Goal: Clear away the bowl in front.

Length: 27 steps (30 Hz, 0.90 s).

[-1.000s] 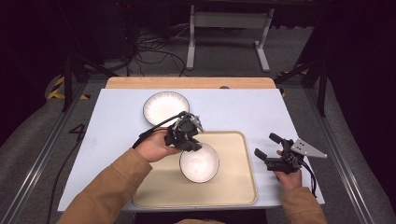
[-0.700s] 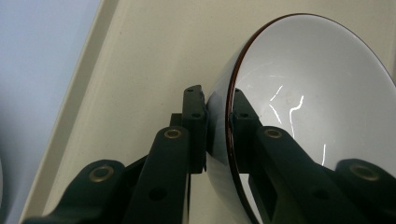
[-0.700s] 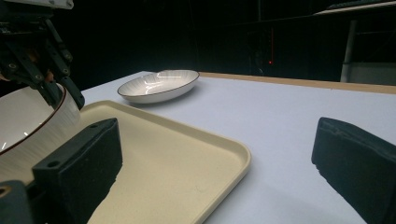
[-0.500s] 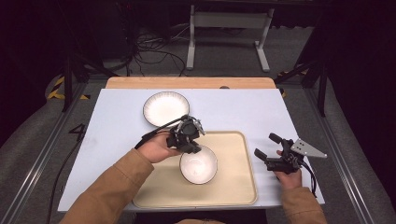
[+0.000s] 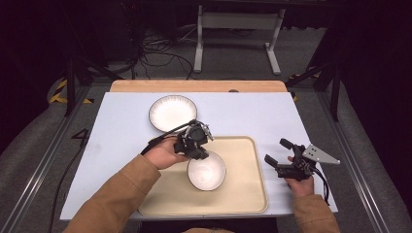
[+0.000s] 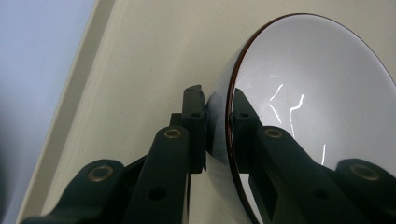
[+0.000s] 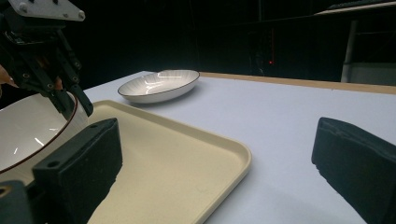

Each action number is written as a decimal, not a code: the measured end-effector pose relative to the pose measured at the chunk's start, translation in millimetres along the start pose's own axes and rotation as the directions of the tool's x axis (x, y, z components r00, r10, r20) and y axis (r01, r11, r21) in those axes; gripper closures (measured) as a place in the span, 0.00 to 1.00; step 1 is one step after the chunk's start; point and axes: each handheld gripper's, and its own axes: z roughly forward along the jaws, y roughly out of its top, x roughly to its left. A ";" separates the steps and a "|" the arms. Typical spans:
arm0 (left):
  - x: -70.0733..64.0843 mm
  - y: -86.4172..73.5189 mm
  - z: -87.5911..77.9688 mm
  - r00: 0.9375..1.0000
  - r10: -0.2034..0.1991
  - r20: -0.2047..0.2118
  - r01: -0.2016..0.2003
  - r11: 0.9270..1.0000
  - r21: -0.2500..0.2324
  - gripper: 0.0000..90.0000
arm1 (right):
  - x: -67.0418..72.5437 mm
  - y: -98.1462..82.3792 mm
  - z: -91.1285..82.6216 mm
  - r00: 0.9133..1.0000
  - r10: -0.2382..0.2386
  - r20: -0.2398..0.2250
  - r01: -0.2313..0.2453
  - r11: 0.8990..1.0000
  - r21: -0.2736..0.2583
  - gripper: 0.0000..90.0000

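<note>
A white bowl (image 5: 206,171) with a thin dark rim is over the middle of the beige tray (image 5: 243,194). My left gripper (image 5: 198,148) is shut on the bowl's far rim. In the left gripper view the two jaws pinch the bowl (image 6: 317,93) wall, one inside and one outside, with the left gripper (image 6: 219,100) above the tray (image 6: 140,70). From the right gripper view the bowl (image 7: 28,126) looks tilted; whether it touches the tray (image 7: 177,158) I cannot tell. My right gripper (image 5: 278,151) stands open and empty on the table right of the tray.
A white ribbed plate (image 5: 172,112) lies on the pale blue table top (image 5: 111,145) behind the tray, also seen as the plate (image 7: 159,85) in the right gripper view. A wooden strip (image 5: 194,86) edges the far side. Cables and a metal stand lie on the floor beyond.
The left gripper and the bowl have drifted slightly toward the near side of the tray. The right gripper has stayed where it was, still open.
</note>
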 end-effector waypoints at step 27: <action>9.0 -2.5 9.0 0.999 -0.032 -0.001 0.032 0.998 0.056 0.85 | 0.2 -0.4 1.0 1.000 -0.001 0.001 0.001 1.000 0.008 0.03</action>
